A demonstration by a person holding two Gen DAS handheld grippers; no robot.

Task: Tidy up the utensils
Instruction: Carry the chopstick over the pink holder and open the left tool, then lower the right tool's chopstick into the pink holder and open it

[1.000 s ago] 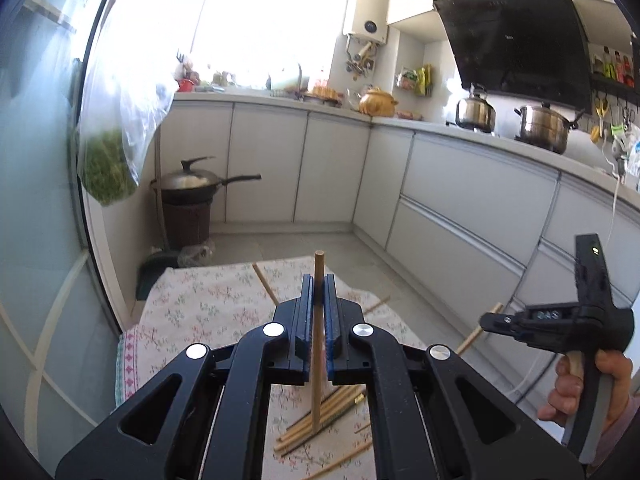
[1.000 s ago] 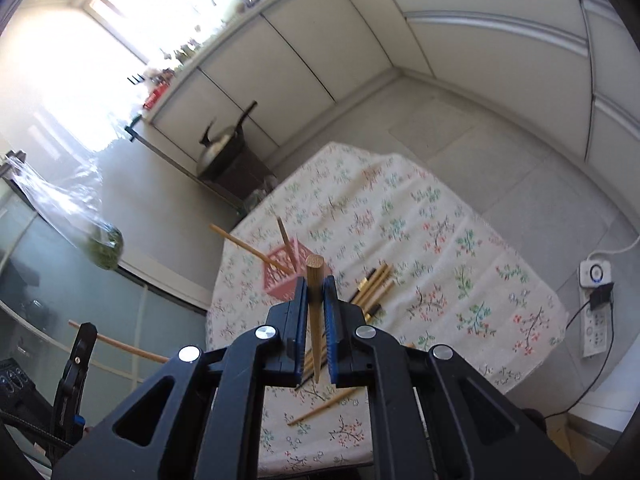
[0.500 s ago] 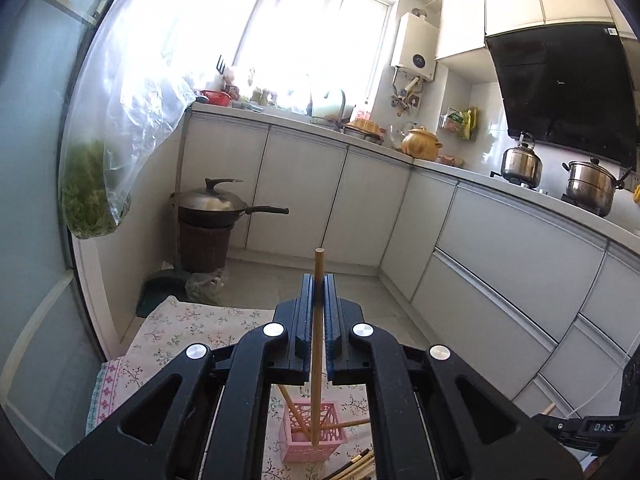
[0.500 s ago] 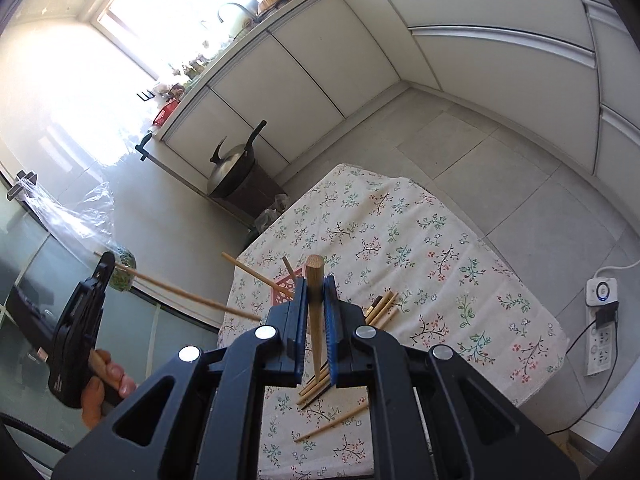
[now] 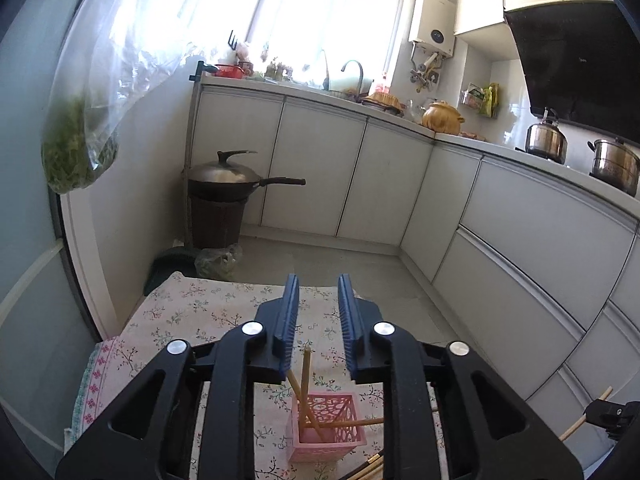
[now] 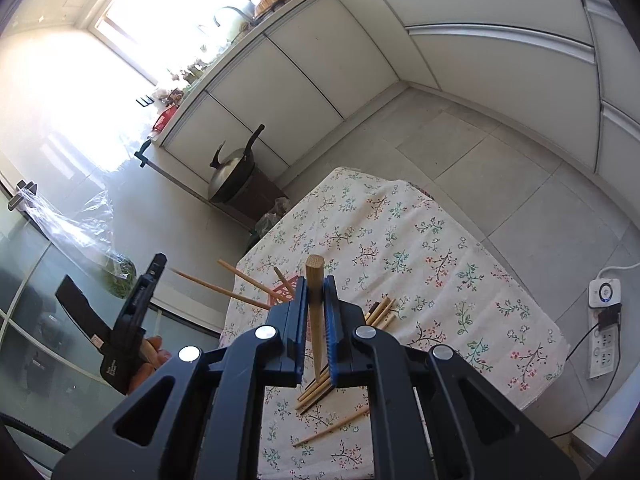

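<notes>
A pink lattice holder [image 5: 326, 426] stands on the floral tablecloth [image 5: 208, 312] and holds three wooden chopsticks [image 5: 306, 384]. My left gripper [image 5: 318, 312] is open and empty, right above the holder. In the right wrist view the holder [image 6: 285, 291] is mostly hidden behind my right gripper [image 6: 316, 284], which is shut on a wooden chopstick [image 6: 315, 312] held above the table. A pile of loose chopsticks [image 6: 360, 340] lies on the cloth beyond the holder.
One loose chopstick [image 6: 332, 426] lies near the cloth's front edge. A covered wok [image 5: 228, 178] sits on a brown bin by the cabinets. A bag of greens [image 5: 80, 152] hangs at left. A power strip [image 6: 604, 320] lies on the floor at right.
My left gripper opened and let go of its chopstick, which now stands in the pink holder. The right gripper kept its chopstick and shifted a little over the table.
</notes>
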